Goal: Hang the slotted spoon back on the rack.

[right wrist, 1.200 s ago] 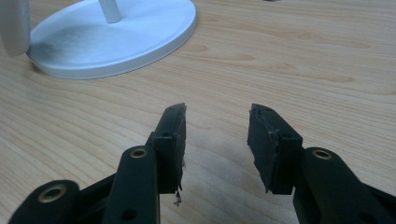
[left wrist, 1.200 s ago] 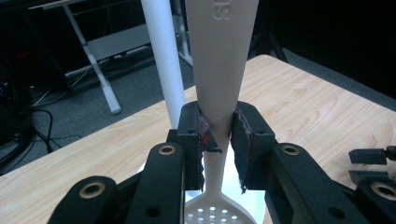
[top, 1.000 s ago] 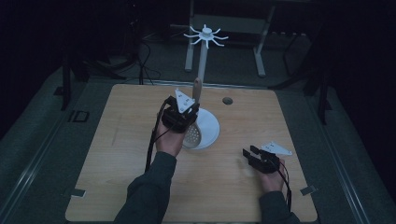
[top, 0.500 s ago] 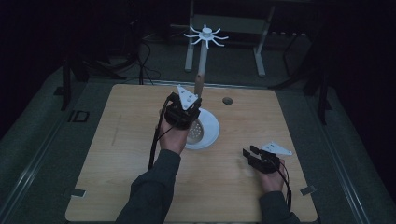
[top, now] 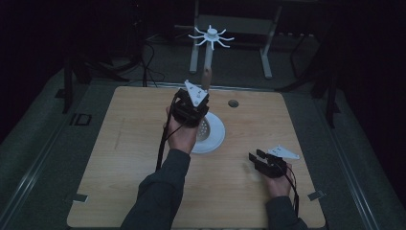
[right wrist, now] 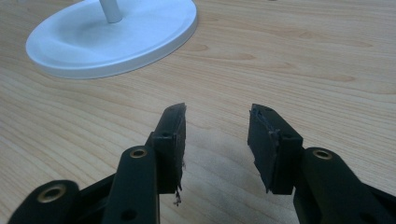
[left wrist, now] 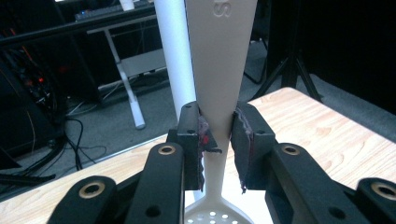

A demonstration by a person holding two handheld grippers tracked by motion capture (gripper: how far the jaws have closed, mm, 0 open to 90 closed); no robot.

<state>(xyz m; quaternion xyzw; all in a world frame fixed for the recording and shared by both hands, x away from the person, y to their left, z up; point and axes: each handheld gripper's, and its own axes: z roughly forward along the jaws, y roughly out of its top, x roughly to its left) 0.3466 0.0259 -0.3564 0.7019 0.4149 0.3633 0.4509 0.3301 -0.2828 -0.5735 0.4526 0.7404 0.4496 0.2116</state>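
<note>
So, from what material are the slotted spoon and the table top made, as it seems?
Slotted spoon: probably plastic, cream, matte, with a moulded letter on the handle and punched holes in the bowl. Table top: light wood or wood-look laminate, showing grain lines; which one is unclear.

It looks like a dark lab: one wooden table [top: 143, 158], tangled cables [left wrist: 70, 140] at the left, metal stands [top: 268, 48] at the top.

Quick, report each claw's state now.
Left claw: shut on the slotted spoon, gripped at its handle.
Right claw: open, holding nothing, over the table.
</note>
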